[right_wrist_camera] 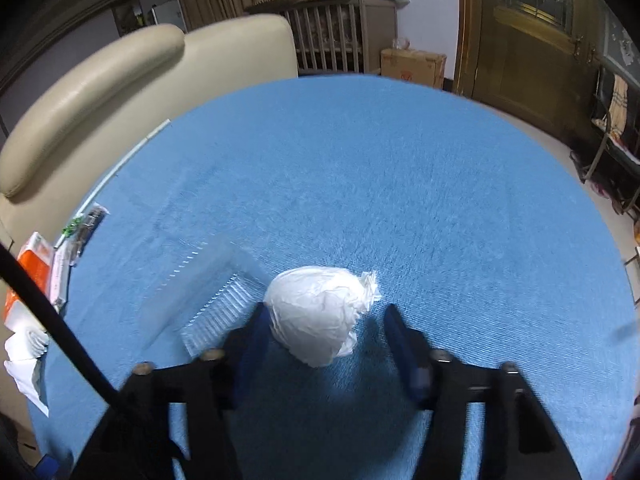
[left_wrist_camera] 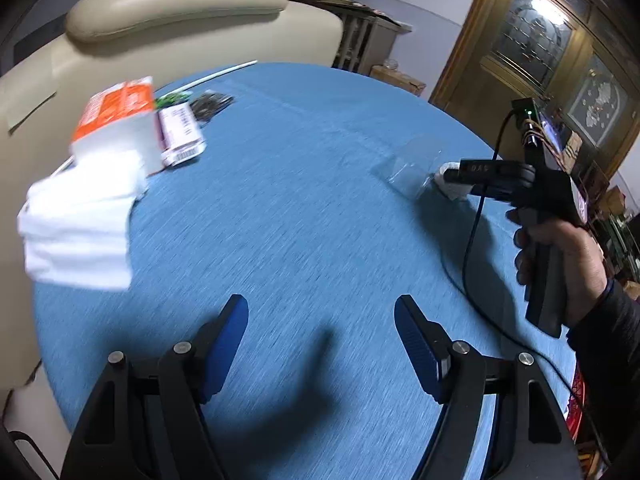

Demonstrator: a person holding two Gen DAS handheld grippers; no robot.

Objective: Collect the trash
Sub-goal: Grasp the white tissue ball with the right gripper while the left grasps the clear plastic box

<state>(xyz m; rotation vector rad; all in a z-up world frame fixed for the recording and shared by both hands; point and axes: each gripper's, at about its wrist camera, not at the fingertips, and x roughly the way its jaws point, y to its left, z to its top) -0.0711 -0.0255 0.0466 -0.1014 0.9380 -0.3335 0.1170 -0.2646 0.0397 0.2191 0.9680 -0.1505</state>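
A crumpled white paper ball lies on the blue tablecloth, between the open fingers of my right gripper, nearer the left finger. A clear plastic tray lies just left of it. In the left wrist view the ball is partly hidden behind the right gripper, with the clear tray beside it. My left gripper is open and empty over bare cloth. White tissues and an orange-and-white pack lie at the table's left edge.
A purple-and-white box and a dark wrapper lie at the far left by a white straw. A cream leather chair stands behind the table. A black cable trails from the right gripper across the cloth.
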